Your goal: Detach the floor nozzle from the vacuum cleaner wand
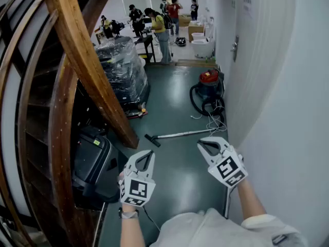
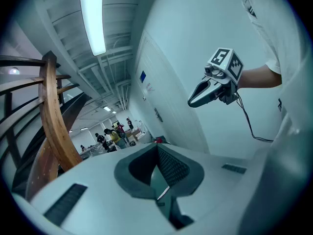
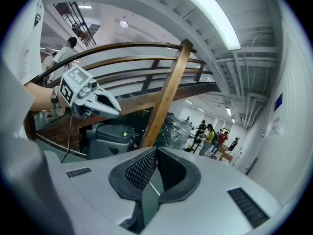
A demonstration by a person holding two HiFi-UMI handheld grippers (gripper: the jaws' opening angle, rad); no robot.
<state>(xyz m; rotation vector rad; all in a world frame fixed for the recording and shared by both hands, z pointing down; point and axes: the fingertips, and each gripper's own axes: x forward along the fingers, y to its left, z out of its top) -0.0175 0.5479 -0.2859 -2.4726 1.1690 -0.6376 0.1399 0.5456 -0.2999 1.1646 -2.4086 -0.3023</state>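
The left hand-held gripper (image 1: 148, 153) has its jaws pressed together, with nothing between them. The right hand-held gripper (image 1: 203, 145) is the same: jaws pressed together and nothing held. Both are held out in front of the person, side by side with a gap between them. Both point away from the person and a little down toward the floor (image 1: 175, 163). The left one is lower and nearer the person's body. The right one is a bit farther out and close to the white wall (image 1: 288, 112) on the right.

The left arm comes up from the bottom with a band on its wrist (image 1: 128, 214). The right forearm (image 1: 249, 197) is bare and stretched out, coming from a white sleeve (image 1: 267, 224).

Just past the tips of both hand-held grippers, the wand (image 1: 180, 134) lies flat on the floor. The floor nozzle (image 1: 152, 140) is on its left end, joined to it. Neither hand-held gripper touches them. The wand's right end runs toward the black hose (image 1: 198, 103) and the red vacuum cleaner (image 1: 209, 82), which stands farther off by the wall.

On the left there is a curved wooden stair rail (image 1: 77, 50) with a black case (image 1: 92, 163) under it. Behind that is a stack wrapped in plastic (image 1: 121, 68). Far off, some people (image 1: 159, 27) stand in a bright room.
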